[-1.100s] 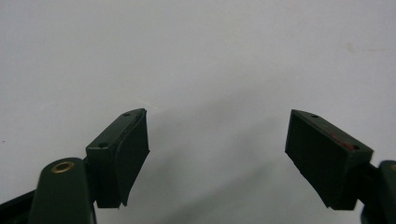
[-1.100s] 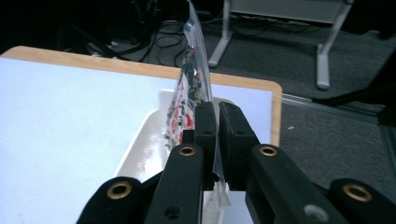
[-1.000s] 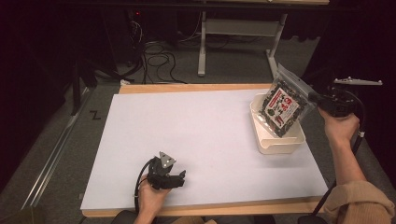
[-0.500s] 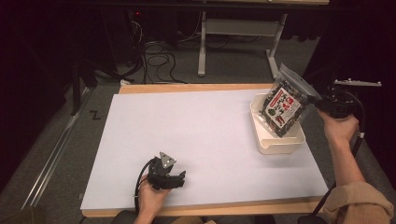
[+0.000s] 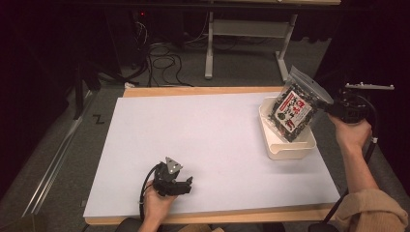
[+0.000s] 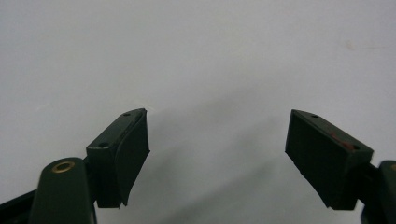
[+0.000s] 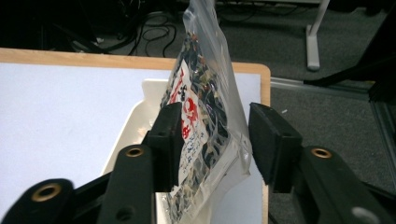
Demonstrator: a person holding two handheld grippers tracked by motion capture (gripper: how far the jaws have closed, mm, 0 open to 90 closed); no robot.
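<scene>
— Where is the snack bag (image 5: 296, 107) just now?

— At the right edge of the counter (image 5: 208, 140), standing tilted over the white tray (image 5: 288, 150), its lower end inside the tray and its clear sealed top leaning up and away toward the far edge. It holds dark dried pieces behind a red and white label.

— And the right gripper (image 7: 215, 140)?

— Its jaws stand on either side of the bag. One pad (image 7: 170, 140) lies against the label face; the other pad (image 7: 271, 140) seems just clear of the film, so I judge the hold loose or being let go.

— So what could go wrong?

— With so little pinch, the slippery film could slide and the bag flop sideways, over the tray's rim and perhaps off the right edge to the floor. A hard squeeze, instead, might crush the brittle contents.

— The left gripper (image 5: 175, 183)?

— Resting near the near edge, jaws wide apart over bare counter, holding nothing, too far off to catch anything.
</scene>
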